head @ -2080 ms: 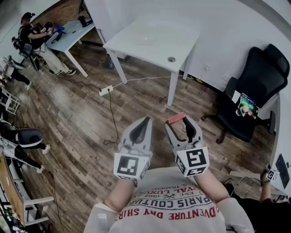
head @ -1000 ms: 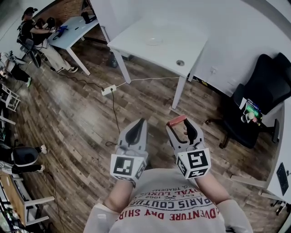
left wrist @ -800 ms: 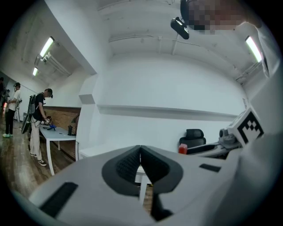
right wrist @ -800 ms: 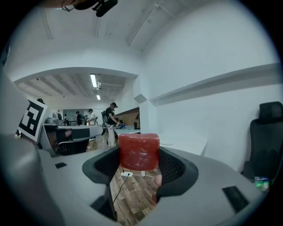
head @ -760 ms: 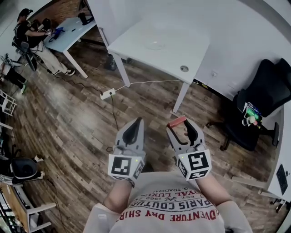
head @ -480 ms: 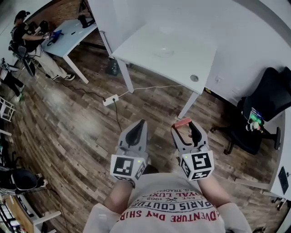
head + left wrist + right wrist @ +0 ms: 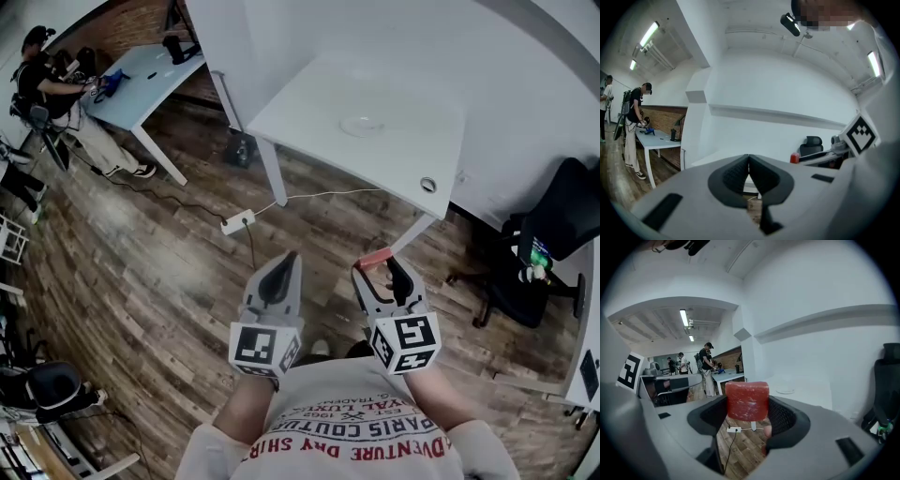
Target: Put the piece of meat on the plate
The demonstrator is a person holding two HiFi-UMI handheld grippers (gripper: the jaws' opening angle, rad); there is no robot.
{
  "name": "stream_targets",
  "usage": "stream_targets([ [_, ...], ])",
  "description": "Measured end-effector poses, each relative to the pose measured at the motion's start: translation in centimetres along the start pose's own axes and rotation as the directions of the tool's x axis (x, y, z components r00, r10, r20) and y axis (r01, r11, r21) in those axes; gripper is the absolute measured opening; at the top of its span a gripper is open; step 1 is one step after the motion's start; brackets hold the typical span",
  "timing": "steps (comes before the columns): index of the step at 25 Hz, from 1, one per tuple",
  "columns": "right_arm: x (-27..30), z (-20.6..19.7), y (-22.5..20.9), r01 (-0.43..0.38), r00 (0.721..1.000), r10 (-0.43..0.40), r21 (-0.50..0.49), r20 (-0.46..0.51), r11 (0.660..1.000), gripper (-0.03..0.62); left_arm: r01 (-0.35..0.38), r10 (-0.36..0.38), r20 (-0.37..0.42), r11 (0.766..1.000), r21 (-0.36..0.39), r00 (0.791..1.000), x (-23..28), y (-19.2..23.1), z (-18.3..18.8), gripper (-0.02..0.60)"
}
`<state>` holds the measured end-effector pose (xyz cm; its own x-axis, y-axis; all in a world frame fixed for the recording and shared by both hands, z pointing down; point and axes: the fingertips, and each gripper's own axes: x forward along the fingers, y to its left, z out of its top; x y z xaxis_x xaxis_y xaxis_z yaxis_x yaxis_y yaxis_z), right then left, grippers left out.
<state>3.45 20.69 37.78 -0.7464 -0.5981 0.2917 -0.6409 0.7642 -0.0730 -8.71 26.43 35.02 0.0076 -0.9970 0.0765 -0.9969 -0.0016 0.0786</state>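
My right gripper is shut on a red block of meat, which stands out between the jaw tips. A pale plate lies on the white table ahead, also seen small in the right gripper view as the plate. My left gripper is shut with nothing in it; its dark pads meet. Both grippers hang over the wooden floor, short of the table's near edge.
The table has a cable hole near its right corner and legs at the front. A power strip with cords lies on the floor. A black office chair stands to the right. People sit at a blue-topped desk far left.
The view has moved toward the white table, which now sits nearer and more central. Both grippers kept their pose, the right one still holding the meat.
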Motion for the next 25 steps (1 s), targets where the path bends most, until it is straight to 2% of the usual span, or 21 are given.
stream_targets([
  [7, 5.5, 0.4, -1.4, -0.016, 1.0, 0.016, 0.0, -0.011, 1.0, 0.278, -0.005, 0.005, -0.029, 1.0, -0.027, 1.0, 4.5, 3.2, -1.4, 0.008],
  [11, 9.5, 1.3, -3.5, -0.033, 0.999, 0.034, 0.012, -0.004, 0.999, 0.278, -0.027, 0.028, -0.018, 0.998, 0.058, 0.999, 8.1, 4.4, -0.8, 0.008],
  [13, 11.9, 2.3, -4.9, -0.045, 0.999, 0.045, 0.016, 0.003, 0.999, 0.278, -0.04, 0.041, -0.014, 0.996, 0.076, 0.999, 10.6, 5.2, -0.1, 0.007],
  [19, 18.5, 5.7, -9.5, -0.087, 0.996, 0.087, 0.008, 0.007, 0.996, 0.278, -0.048, 0.048, -0.002, 0.998, 0.044, 0.999, 19.1, 7.2, 2.0, 0.008],
  [25, 24.0, 8.5, -16.3, -0.072, 0.997, 0.072, 0.011, 0.017, 0.997, 0.278, -0.023, 0.023, -0.004, 0.999, 0.036, 1.0, 28.6, 7.3, 3.1, 0.008],
])
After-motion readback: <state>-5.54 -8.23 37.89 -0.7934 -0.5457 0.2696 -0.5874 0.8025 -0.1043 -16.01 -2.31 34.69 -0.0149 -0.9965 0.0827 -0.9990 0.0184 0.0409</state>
